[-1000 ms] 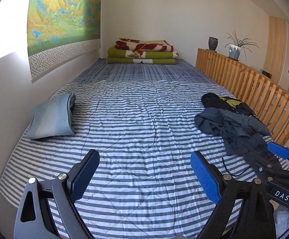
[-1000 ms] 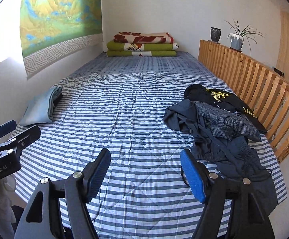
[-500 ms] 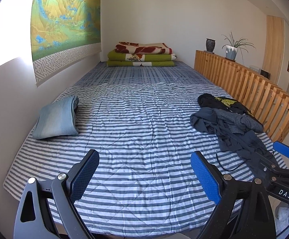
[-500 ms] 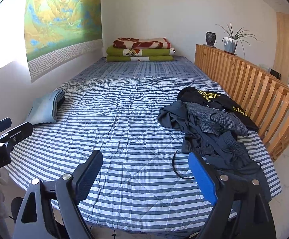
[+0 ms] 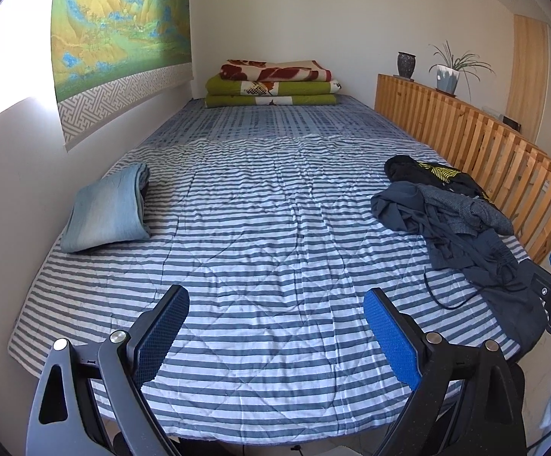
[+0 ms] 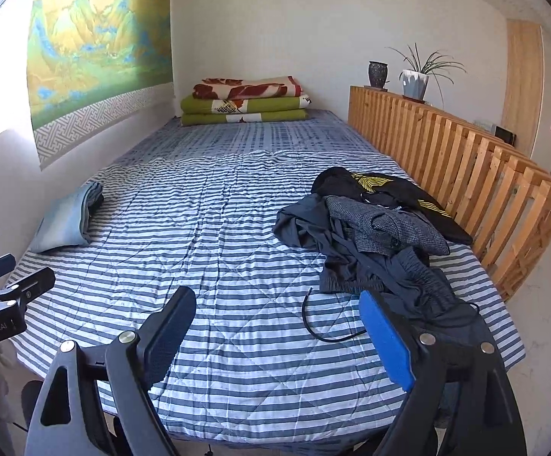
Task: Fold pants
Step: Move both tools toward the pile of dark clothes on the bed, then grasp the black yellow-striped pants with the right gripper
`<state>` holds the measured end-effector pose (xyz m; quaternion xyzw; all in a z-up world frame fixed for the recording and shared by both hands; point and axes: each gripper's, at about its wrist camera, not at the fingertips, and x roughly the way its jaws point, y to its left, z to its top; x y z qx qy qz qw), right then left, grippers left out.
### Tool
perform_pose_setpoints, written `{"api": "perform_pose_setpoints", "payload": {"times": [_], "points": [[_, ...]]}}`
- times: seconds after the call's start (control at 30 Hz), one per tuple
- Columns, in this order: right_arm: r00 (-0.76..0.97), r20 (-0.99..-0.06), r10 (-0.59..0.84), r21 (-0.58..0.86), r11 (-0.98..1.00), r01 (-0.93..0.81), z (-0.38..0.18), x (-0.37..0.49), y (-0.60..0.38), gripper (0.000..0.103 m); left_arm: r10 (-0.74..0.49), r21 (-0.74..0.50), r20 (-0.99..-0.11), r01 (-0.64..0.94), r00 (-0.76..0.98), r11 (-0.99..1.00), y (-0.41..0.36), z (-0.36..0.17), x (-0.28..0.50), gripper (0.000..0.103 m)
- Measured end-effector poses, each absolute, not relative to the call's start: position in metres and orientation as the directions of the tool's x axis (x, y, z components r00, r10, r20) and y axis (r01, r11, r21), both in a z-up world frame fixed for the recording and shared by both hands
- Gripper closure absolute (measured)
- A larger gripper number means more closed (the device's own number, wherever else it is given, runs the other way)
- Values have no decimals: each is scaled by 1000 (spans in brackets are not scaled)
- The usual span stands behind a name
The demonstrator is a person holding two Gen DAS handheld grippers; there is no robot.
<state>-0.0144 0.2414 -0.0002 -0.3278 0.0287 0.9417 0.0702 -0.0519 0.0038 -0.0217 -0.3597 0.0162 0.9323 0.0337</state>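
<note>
Right now your left gripper (image 5: 275,326) and right gripper (image 6: 275,326) hang spread and empty at the bed's (image 5: 260,235) near edge; the unfolded pants pile (image 6: 366,243) sits along its right edge, leaving the middle for folding.

A home bedroom is shown: a bed under a blue-and-white striped quilt (image 5: 260,228), folded green and floral blankets (image 5: 273,83) at 12 o'clock, a landscape wall hanging (image 5: 119,26) at 10 o'clock, and a potted plant (image 5: 448,76) on a slatted wooden rail (image 5: 476,144) at 2 o'clock.
</note>
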Motion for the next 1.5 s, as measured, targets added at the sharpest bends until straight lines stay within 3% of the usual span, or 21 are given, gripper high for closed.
{"api": "perform_pose_setpoints", "payload": {"times": [0.43, 0.77, 0.83, 0.9, 1.33, 1.4, 1.47, 1.5], "points": [[-799, -594, 97, 3, -992, -123, -15, -41, 288, 18, 51, 21, -695, -92, -717, -996, 24, -39, -102, 8], [-721, -659, 215, -21, -963, -268, -28, -152, 418, 19, 27, 0, -726, -39, -687, -999, 18, -64, -155, 8], [-683, -698, 216, -17, -958, -285, -36, -185, 439, 43, 28, -8, -742, -33, -670, -999, 15, -74, -167, 8], [-657, -728, 195, 3, -958, -288, -47, -215, 455, 50, 31, -26, -761, -16, -648, -1000, 11, -85, -177, 8], [-450, -839, 308, -92, -893, -440, -103, -339, 517, 49, 0, -37, -800, 49, -600, -998, -26, -123, -189, 9], [-433, -854, 288, -79, -895, -440, -110, -344, 521, 51, -9, -31, -797, 56, -603, -998, -32, -122, -184, 16], [-444, -858, 259, -39, -895, -445, -109, -341, 523, 67, -8, -34, -799, 60, -601, -998, -36, -121, -179, 21], [-452, -860, 239, -17, -897, -442, -108, -340, 525, 82, -5, -39, -800, 59, -600, -997, -38, -121, -177, 25]]}}
